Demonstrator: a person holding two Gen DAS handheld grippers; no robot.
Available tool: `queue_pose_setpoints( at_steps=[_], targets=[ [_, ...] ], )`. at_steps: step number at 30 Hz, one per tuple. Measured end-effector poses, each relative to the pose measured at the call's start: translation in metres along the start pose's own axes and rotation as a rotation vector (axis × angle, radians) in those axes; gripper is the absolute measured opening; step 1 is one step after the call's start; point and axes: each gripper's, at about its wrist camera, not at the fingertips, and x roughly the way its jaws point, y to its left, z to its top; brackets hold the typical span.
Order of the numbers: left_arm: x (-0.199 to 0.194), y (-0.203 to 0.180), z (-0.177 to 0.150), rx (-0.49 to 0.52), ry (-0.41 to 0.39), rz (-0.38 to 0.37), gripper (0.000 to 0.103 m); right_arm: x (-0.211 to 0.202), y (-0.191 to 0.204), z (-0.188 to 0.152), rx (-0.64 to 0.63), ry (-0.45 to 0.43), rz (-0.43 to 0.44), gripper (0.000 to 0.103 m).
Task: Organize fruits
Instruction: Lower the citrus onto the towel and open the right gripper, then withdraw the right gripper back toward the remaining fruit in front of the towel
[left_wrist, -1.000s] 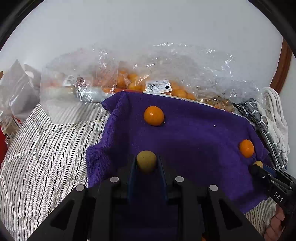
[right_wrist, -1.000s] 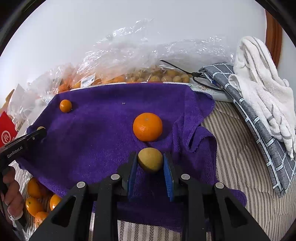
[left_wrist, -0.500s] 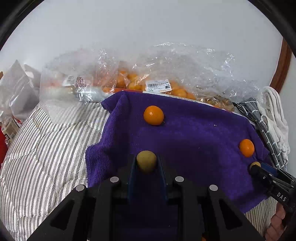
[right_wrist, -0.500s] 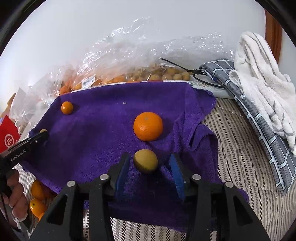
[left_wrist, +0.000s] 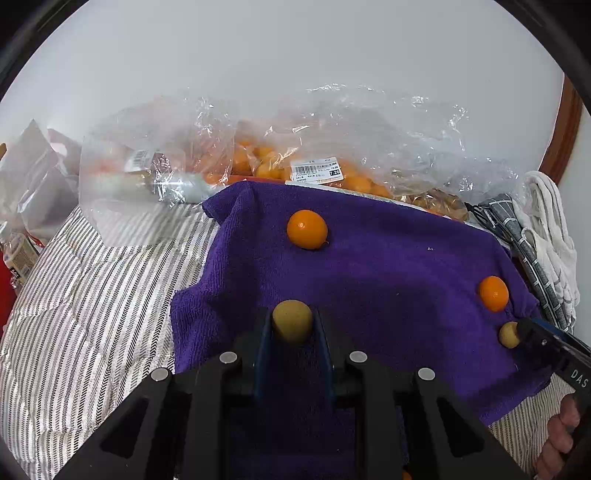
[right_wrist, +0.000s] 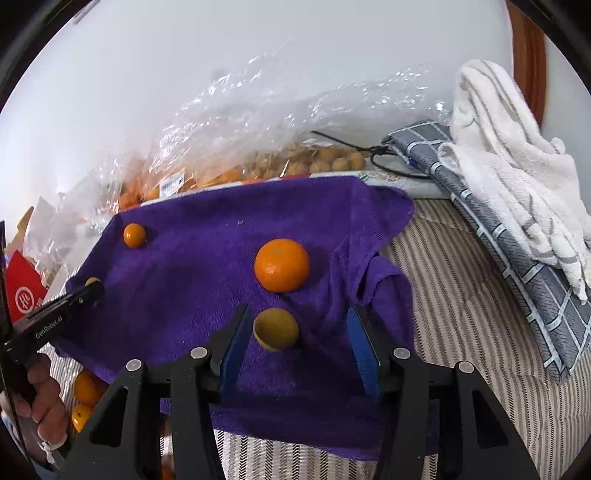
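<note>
Two dull yellow-brown fruits: one (left_wrist: 292, 322) clamped in the left fingers (left_wrist: 263, 341), the other (right_wrist: 276, 329) lying between the spread right fingers (right_wrist: 364, 345).

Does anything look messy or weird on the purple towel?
A bit. The purple towel is rumpled, and its right corner is folded back over itself. Some oranges lie off the towel at its lower left edge, beside the bedding. The fruits on the towel look whole, and nothing has spilled.

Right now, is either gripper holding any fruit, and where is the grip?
The left gripper clamps a small round yellow-brown fruit by its sides. The right gripper is open; another yellow-brown fruit lies on the purple towel, unheld.
</note>
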Motion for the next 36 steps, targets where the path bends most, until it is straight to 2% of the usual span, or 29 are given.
queue_pose_setpoints(
  at_steps=[9,18,22,26,31,33,36],
  targets=[
    [0.0,0.0,0.0,-0.003,-0.003,-0.007,0.023,-0.014,-0.004,0.003,0.021,-0.073,-0.03,0.053],
    [-0.013,0.003,-0.002,-0.025,-0.038,-0.043,0.023,-0.025,-0.004,0.006,0.041,-0.02,0.082,0.053],
    [-0.029,0.003,-0.007,-0.028,-0.07,-0.075,0.032,-0.034,0.005,0.004,0.009,-0.036,0.089,0.053],
    [-0.044,0.003,-0.017,-0.025,-0.079,-0.073,0.032,-0.043,0.017,0.002,-0.029,-0.06,0.111,0.053],
    [-0.073,0.018,-0.041,-0.04,-0.073,-0.12,0.032,-0.044,0.033,-0.003,-0.094,-0.033,0.13,0.053],
    [-0.086,0.023,-0.05,-0.023,-0.076,-0.123,0.035,-0.047,0.041,-0.007,-0.125,-0.01,0.124,0.053],
    [-0.098,0.029,-0.063,0.0,-0.059,-0.168,0.035,-0.062,0.056,-0.021,-0.177,-0.018,0.135,0.053]
  ],
)
